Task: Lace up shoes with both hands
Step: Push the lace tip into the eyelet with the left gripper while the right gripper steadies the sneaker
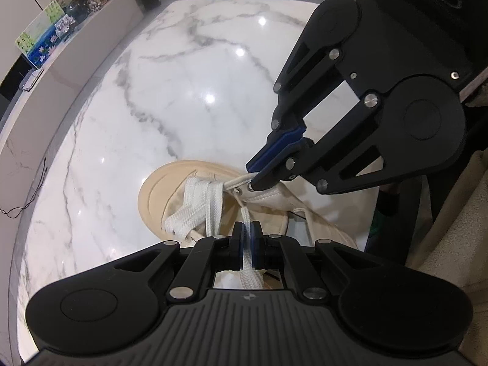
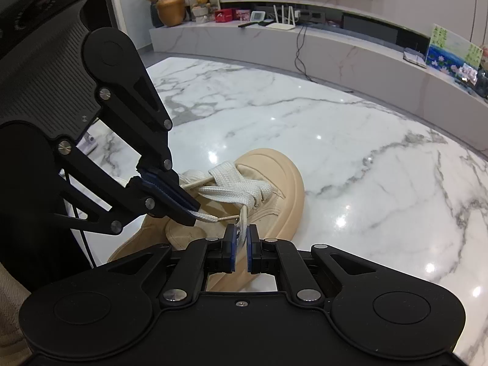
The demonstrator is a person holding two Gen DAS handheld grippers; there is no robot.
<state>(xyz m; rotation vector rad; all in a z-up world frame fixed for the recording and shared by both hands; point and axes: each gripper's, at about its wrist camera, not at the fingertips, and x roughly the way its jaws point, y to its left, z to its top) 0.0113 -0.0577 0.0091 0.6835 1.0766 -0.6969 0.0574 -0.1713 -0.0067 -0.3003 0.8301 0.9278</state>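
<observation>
- Two grippers work on one beige shoe (image 1: pixel 158 189), which lies on a white marble table (image 1: pixel 170 97), toe pointing away from the person.
- Nearest in the left wrist view, the left gripper (image 1: pixel 247 238) is clamped on a flat white lace (image 1: pixel 248 262); the lace runs up between its blue pads and on toward an eyelet.
- Just beyond, the right gripper (image 1: pixel 254 180) comes in from the upper right, tilted steeply down, its jaws pinched on the lace's thin end at the metal eyelets (image 1: pixel 236 189).
- In the right wrist view the right gripper (image 2: pixel 241 238) holds a lace strand between nearly closed pads, while the left gripper (image 2: pixel 190 213) reaches in from the left and partly hides the shoe's tongue and heel.
- Crossed laces (image 2: pixel 235 189) already lie over the front of the shoe.
- Farther off, a long marble shelf (image 2: pixel 335 48) carries a bronze vase (image 2: pixel 170 10), a router (image 2: pixel 283 21) and a painted picture (image 2: pixel 451 52).
- A black cable (image 1: pixel 24 204) trails at the far left.
</observation>
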